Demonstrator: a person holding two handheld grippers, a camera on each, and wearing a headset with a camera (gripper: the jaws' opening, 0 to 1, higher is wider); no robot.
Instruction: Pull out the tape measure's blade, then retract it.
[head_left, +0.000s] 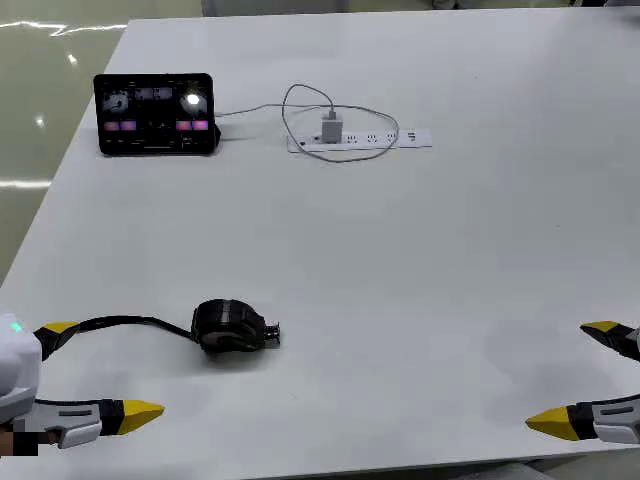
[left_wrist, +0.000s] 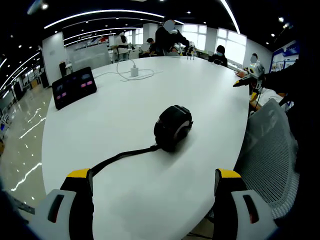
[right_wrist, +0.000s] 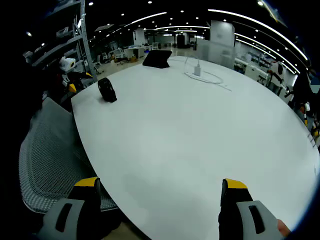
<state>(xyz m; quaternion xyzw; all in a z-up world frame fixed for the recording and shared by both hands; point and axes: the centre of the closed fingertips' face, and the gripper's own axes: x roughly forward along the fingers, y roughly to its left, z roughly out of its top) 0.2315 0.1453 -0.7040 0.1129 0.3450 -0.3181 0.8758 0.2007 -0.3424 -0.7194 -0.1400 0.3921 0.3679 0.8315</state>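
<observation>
1. Head view: left gripper (head_left: 100, 370) jaws stand wide and empty. The tape measure (head_left: 228, 325) lies on the table (head_left: 400, 250) just beyond their tips, its strap (head_left: 120, 322) trailing toward one jaw. Right gripper (head_left: 572, 375) jaws stand wide and empty, well apart from it
2. Left gripper view: tape measure sits ahead, centred between the spread jaws
3. Right gripper view: jaws wide; tape measure far ahead, outside the left jaw

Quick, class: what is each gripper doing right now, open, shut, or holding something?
Left gripper: open, holding nothing; the tape measure lies on the table ahead of its jaws.
Right gripper: open, holding nothing.
</observation>
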